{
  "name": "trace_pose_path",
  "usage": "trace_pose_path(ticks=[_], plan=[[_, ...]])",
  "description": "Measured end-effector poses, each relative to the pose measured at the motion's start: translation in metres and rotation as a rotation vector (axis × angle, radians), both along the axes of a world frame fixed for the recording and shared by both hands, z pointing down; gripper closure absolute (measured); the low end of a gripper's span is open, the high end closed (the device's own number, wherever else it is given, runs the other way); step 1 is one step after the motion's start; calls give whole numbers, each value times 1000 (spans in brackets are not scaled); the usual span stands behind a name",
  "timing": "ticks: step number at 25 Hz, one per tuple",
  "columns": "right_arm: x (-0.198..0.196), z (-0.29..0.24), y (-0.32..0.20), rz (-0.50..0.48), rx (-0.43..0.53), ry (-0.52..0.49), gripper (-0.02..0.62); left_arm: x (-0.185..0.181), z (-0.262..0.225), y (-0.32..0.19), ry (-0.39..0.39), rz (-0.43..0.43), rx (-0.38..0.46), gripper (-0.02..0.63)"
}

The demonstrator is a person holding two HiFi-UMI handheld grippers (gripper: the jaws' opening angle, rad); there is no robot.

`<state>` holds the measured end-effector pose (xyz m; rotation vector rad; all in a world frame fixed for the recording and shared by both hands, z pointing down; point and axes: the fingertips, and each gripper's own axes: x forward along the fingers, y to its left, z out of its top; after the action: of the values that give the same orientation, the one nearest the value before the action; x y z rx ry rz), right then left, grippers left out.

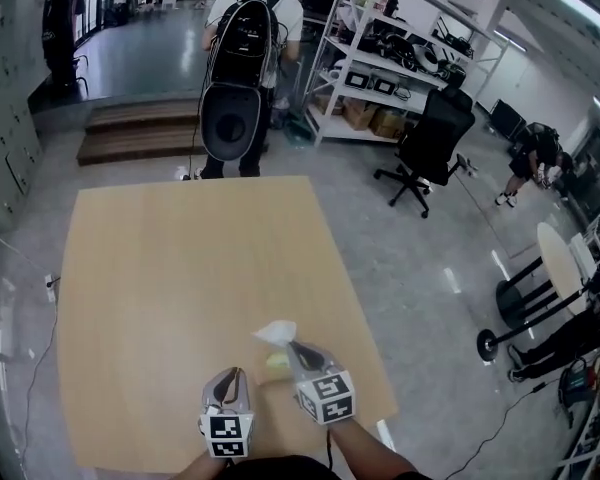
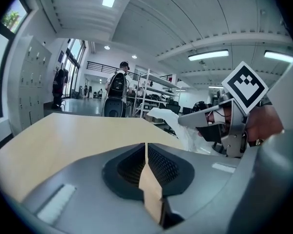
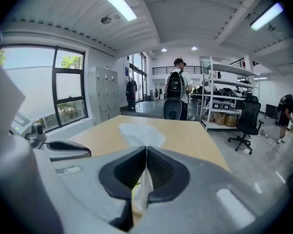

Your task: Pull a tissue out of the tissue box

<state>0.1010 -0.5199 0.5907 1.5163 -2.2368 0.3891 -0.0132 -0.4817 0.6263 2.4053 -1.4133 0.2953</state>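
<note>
The left forearm (image 1: 193, 466) and right forearm (image 1: 368, 450) enter from 6 o'clock. The left tongs (image 1: 232, 373) point toward 12 o'clock, jaws pressed together on nothing. The right tongs (image 1: 294, 348), just beside them at 3 o'clock, lean toward 11 o'clock, jaws clamped on a tissue (image 1: 276, 331).

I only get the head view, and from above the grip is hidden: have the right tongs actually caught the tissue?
Observer: Yes. The right gripper view shows the right tongs shut on the tissue, which fans out past their tips.
Operator: And the left tongs?
Observer: The left gripper view shows the left tongs closed with nothing between them.
</note>
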Motion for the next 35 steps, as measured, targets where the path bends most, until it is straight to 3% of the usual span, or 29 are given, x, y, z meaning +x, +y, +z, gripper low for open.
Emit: trace_pose_path(ticks=[12, 22, 35], plan=[[9, -25, 77, 17, 75, -67, 595, 10, -36, 50, 38, -37, 46, 588], [12, -29, 176, -3, 107, -124, 595, 10, -50, 146, 27, -89, 44, 588], [15, -10, 279, 18, 97, -197, 595, -4, -31, 261, -77, -115, 28, 588]])
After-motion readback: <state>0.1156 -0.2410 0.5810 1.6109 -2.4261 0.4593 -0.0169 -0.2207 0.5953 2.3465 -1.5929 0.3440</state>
